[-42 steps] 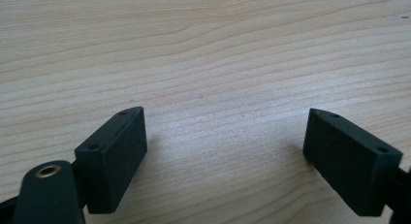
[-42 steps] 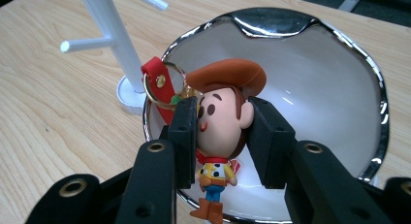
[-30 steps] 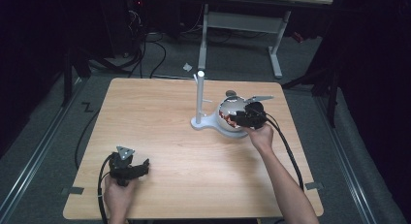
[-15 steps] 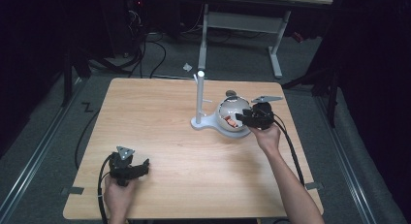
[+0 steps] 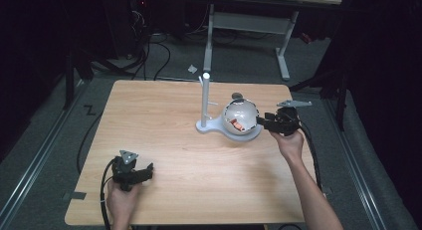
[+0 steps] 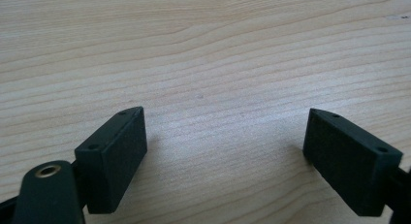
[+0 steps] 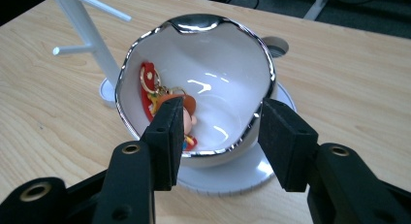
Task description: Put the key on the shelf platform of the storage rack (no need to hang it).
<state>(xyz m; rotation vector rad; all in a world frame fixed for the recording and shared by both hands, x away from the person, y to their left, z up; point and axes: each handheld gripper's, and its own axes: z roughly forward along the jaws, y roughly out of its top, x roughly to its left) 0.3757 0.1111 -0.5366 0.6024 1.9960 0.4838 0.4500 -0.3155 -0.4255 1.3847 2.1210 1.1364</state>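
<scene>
At the near left corner of the wooden worktop [image 5: 164,140], the left claw [image 5: 144,172] is resting low over bare wood, jaws standing wide apart and gripping nothing. Farther off to the right, the right claw [image 7: 220,136] is hovering at the near rim of a silver-edged white bowl [image 7: 228,64], jaws parted, one inside and one outside, seemingly not touching it. A cartoon-figure keychain [image 7: 167,105] is lying inside the bowl. The bowl is sitting on the base of a white stand [image 5: 204,98] just beyond

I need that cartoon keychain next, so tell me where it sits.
The keychain lies inside the white bowl on the stand's round base, on the table's right side in the high view, just ahead of the right gripper.
</scene>
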